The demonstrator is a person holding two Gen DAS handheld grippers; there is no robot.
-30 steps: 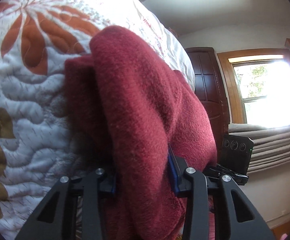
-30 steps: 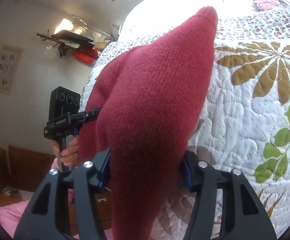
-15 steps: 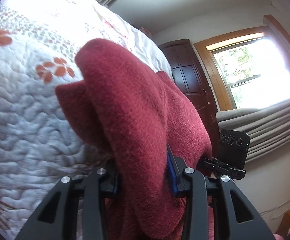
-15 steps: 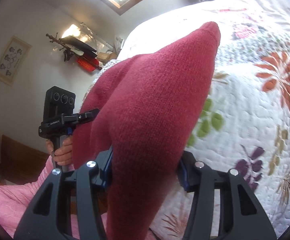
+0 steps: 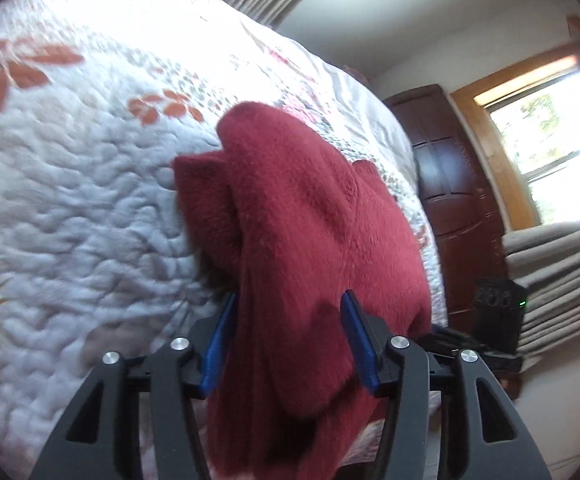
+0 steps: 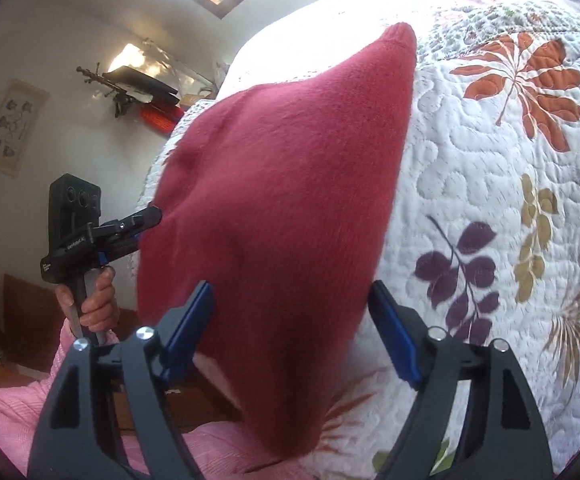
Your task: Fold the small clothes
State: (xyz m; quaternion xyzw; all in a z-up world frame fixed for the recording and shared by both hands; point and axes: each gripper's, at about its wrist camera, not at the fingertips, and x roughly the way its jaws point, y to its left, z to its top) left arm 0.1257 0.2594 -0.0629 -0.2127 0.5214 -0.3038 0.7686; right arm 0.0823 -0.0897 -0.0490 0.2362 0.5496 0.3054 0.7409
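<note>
A dark red knit garment lies bunched on the quilted bed, its near end hanging down past the bed edge. My left gripper stands open, and the cloth runs loosely between its blue pads. From the right wrist the same garment stretches away to a point on the quilt. My right gripper is open too; a sliver of quilt shows between the cloth and its right pad. The left gripper also appears there, tips at the garment's left edge, held by a hand.
The bed fills most of both views. A dark wooden door and a bright window stand beyond its right side. On the left are a wall shelf, a framed picture and a pink sleeve.
Both grippers moved forward over the bed with the garment. Their pads now stand slightly wider apart, more blue shows, and the cloth sits looser between them.
</note>
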